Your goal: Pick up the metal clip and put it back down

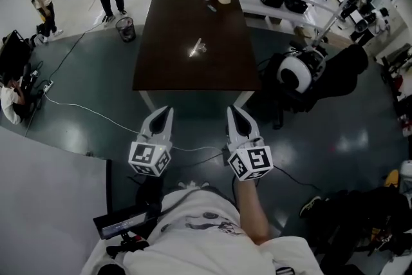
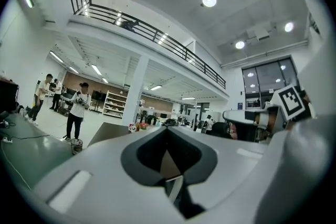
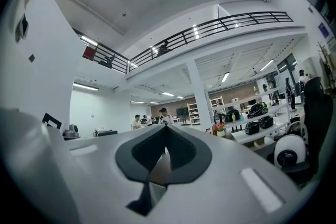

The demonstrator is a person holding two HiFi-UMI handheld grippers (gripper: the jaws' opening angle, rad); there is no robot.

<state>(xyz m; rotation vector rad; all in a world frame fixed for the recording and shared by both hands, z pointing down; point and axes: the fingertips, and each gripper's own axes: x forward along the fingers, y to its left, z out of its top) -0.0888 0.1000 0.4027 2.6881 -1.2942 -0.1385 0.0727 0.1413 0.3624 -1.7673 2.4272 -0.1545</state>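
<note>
Found the metal clip (image 1: pixel 196 47) lying on the counter (image 1: pixel 161 71), well ahead of and about midway between left gripper (image 1: pixel 168 111) and right gripper (image 1: pixel 232 111), neither plainly nearer, long axis slanting away from both; found both jaws closed, empty.
</note>
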